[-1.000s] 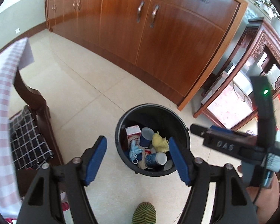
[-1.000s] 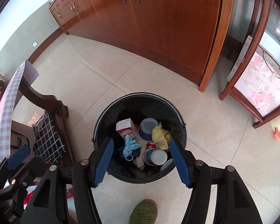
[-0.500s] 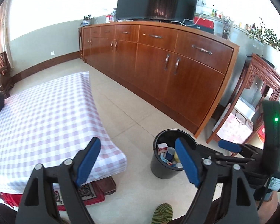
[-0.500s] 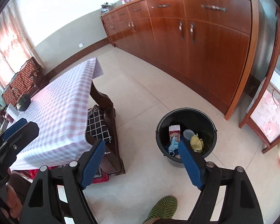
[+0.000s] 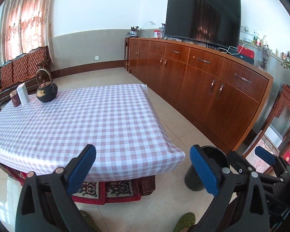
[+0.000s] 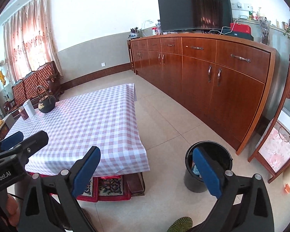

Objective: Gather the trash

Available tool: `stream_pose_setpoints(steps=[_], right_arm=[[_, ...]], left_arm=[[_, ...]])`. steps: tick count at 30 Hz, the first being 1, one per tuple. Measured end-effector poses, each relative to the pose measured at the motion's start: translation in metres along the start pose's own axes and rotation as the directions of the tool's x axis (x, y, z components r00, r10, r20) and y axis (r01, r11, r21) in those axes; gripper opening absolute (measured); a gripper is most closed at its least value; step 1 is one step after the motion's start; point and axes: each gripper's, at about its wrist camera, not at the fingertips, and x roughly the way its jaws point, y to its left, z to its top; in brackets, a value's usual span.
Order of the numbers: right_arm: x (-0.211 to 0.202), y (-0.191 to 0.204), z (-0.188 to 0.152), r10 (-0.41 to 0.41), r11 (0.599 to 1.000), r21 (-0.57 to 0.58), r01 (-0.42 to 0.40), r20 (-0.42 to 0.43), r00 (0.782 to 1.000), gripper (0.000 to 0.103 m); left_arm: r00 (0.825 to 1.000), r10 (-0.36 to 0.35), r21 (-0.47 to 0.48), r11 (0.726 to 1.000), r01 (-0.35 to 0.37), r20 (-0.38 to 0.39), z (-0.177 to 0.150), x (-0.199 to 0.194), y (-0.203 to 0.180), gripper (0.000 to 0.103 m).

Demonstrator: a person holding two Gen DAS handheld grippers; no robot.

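Observation:
A black trash bin (image 6: 218,158) stands on the floor to the right of the low table; a little blue trash shows inside it. In the left wrist view only part of the bin (image 5: 212,152) shows behind my finger. My left gripper (image 5: 143,171) hangs over the table's near edge, jaws opening wide, nothing between them. Beside the table's near right corner my right gripper (image 6: 147,171) is held with jaws opening and empty; the bin lies behind its right finger. The left gripper (image 6: 11,141) also shows in the right wrist view, at the left.
A low table with a pink checked cloth (image 5: 83,119) carries a black kettle (image 5: 46,90) and two tins (image 5: 22,94) at its far end. A long wooden sideboard (image 5: 212,89) with a TV (image 5: 203,25) lines the right wall. A patterned rug (image 6: 106,188) lies under the table. A sofa (image 5: 19,67) stands far left.
Both grippers rose and drew back from above the bin, tilting up toward the table and room. Both sets of jaws spread wider. The bin now looks small, low at the right.

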Motion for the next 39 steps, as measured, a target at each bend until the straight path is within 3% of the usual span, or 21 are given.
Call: stream_pose_setpoints(steps=[16,39], right_arm=[[0.000,0.002,0.008,0.048,0.999,0.024,-0.048,0.012,0.999,0.098],[-0.002,-0.004,0.010,0.022,0.999,0.028,-0.022,0.025,0.999,0.098]], left_arm=[[0.998,0.061,-0.032,0.998,-0.061,0.018,-0.007,-0.010,0.019,0.099],[0.997,0.071,-0.022,0.997,-0.071,0.017,-0.007,-0.010,0.017,0.099]])
